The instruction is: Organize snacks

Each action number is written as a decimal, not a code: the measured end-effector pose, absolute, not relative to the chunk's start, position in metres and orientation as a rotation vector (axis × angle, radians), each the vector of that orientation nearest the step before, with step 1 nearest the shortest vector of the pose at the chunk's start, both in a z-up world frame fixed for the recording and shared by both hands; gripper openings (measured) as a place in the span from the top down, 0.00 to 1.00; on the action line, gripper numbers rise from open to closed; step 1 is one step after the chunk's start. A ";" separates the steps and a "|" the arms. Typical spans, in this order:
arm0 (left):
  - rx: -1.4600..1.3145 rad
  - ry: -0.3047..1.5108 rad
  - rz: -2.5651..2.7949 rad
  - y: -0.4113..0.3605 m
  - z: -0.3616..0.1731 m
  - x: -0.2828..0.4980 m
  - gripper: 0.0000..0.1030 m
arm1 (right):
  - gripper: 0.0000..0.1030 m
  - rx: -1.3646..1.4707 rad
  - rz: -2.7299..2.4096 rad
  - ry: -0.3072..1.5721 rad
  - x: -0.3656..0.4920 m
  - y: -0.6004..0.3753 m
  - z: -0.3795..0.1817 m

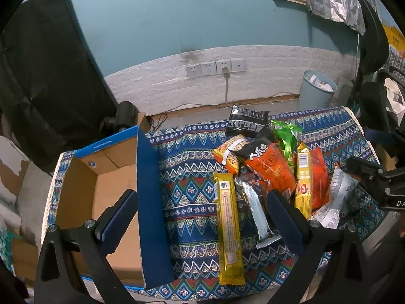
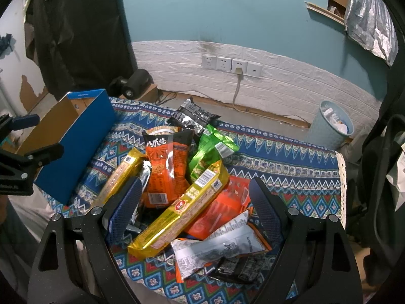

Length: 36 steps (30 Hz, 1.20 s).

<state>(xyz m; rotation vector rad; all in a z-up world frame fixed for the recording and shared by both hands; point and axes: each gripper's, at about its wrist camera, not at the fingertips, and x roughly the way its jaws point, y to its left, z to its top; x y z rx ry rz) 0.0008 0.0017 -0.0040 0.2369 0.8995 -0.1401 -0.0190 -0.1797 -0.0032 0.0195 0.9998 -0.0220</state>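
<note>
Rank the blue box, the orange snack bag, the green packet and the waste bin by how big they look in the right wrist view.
1. blue box
2. orange snack bag
3. green packet and waste bin look about alike; the bin stands farther off, so I won't rank them.

Behind it all stands a teal painted wall (image 1: 157,20), with a band of white brick-pattern panelling (image 1: 265,76) along its base. A row of four white wall sockets (image 1: 215,68) sits in that band, a grey cable (image 1: 226,88) plugged into one. A pale blue plastic waste bin (image 2: 331,124) stands on the floor, paper inside. Black cloth (image 2: 76,30) hangs at left.
</note>
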 end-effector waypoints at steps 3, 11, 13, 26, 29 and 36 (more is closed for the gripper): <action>0.238 0.902 -0.140 0.001 -0.005 0.001 0.01 | 0.18 0.019 -0.022 1.000 -0.019 -0.179 -0.003; 0.240 0.904 -0.143 0.001 -0.007 0.001 0.01 | 0.18 0.019 -0.022 1.000 -0.019 -0.179 -0.003; 0.241 0.905 -0.142 0.000 -0.007 0.001 0.01 | 0.18 0.019 -0.022 1.000 -0.020 -0.180 -0.003; 0.239 0.906 -0.143 -0.001 -0.009 0.000 0.01 | 0.18 0.021 -0.020 1.001 -0.020 -0.179 -0.003; 0.238 0.907 -0.143 -0.001 -0.009 0.000 0.01 | 0.18 0.018 -0.022 1.002 -0.020 -0.177 -0.003; 0.231 0.911 -0.144 0.000 -0.012 -0.003 0.01 | 0.18 0.019 -0.021 1.003 -0.020 -0.177 -0.004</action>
